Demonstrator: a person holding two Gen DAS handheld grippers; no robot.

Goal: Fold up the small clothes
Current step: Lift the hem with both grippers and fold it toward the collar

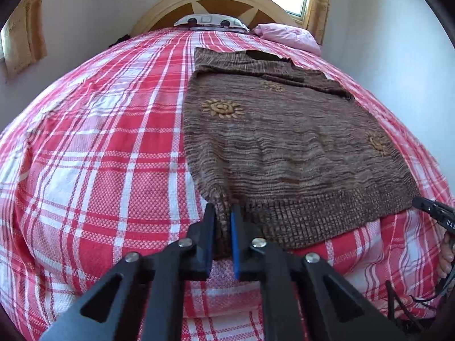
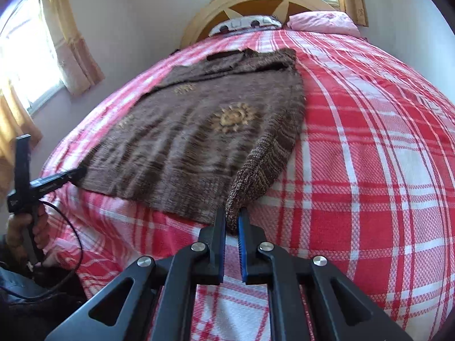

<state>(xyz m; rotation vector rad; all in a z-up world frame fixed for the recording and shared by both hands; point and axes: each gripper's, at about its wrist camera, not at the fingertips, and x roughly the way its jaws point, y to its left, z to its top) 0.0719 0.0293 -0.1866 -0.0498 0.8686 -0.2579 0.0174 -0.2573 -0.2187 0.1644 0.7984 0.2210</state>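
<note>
Knitwear lies flat on the bed: a brown sweater with tan sun motifs is spread over the red-and-white plaid bedspread, its collar toward the headboard at 12 o'clock and its ribbed hem toward the near edge.

In the left wrist view the left tool is clamped on the sweater's near left hem corner; a fold of knit stands pinched between the black finger and the blue-padded one. The rest of the garment spreads from there toward 1 and 2 o'clock. At 3 o'clock in this view the right tool meets the opposite hem corner, with a hand just below it.

In the right wrist view the right tool is closed on a ribbed cuff end of a sleeve, which runs along the sweater's side from 12 o'clock down to the fingers. At 9 o'clock the left tool touches the far hem corner, held by the left hand, a cable looping beneath.

A pink pillow and a white patterned pillow rest against the headboard; curtained windows flank the bed.
</note>
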